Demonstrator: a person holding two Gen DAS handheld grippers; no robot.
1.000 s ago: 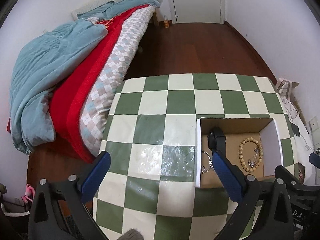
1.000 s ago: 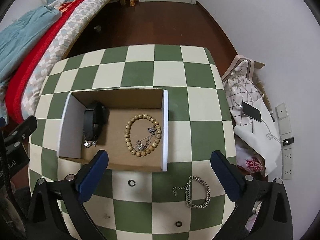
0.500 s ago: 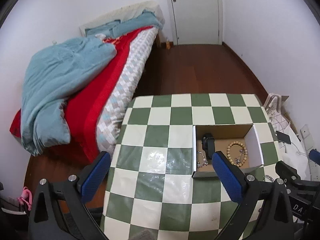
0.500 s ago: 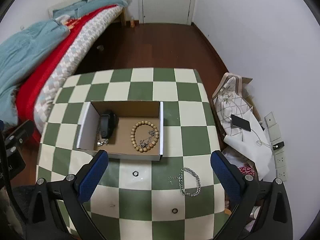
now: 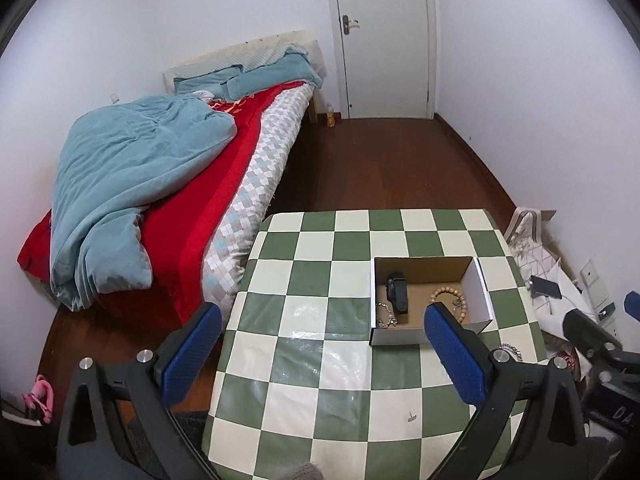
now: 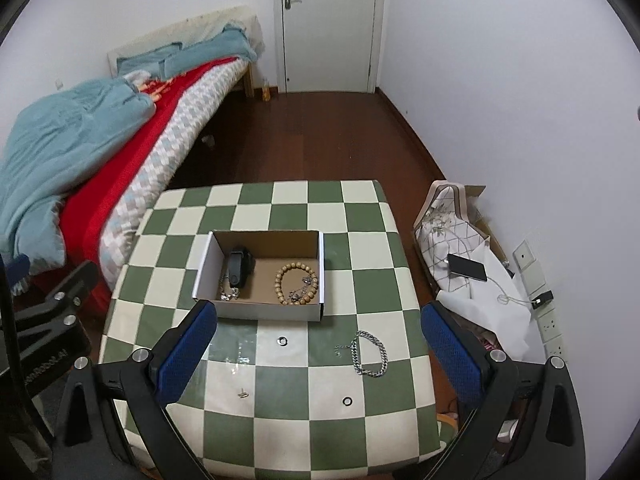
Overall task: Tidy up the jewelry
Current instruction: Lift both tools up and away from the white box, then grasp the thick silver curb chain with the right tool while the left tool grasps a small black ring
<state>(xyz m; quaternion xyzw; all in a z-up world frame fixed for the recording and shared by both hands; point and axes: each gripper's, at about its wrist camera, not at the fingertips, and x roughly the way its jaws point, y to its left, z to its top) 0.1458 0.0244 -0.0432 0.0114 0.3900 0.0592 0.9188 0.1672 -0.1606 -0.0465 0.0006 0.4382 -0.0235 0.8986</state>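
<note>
- We saw the bed [image 6: 120,128] at ten o'clock of the checkered table [image 6: 288,208].
- The cardboard box [image 6: 260,314] sat mid-table, holding a wooden bead bracelet [image 6: 285,280], a black watch [image 6: 237,267] and a thin silver chain [image 6: 229,293].
- We held the left gripper [image 5: 322,356] and right gripper [image 6: 318,354] spread wide, empty, above the table.
- A silver chain bracelet [image 6: 370,354] lay at five o'clock of the box, well apart.
- Two small rings [image 6: 283,340] [image 6: 347,401] lay nearby.

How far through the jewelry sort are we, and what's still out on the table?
Done: the black watch, bead bracelet and a silver chain lie in the box.
In hand: nothing; the left gripper and right gripper are open.
Left: silver chain bracelet, two rings and a small stud.
</note>
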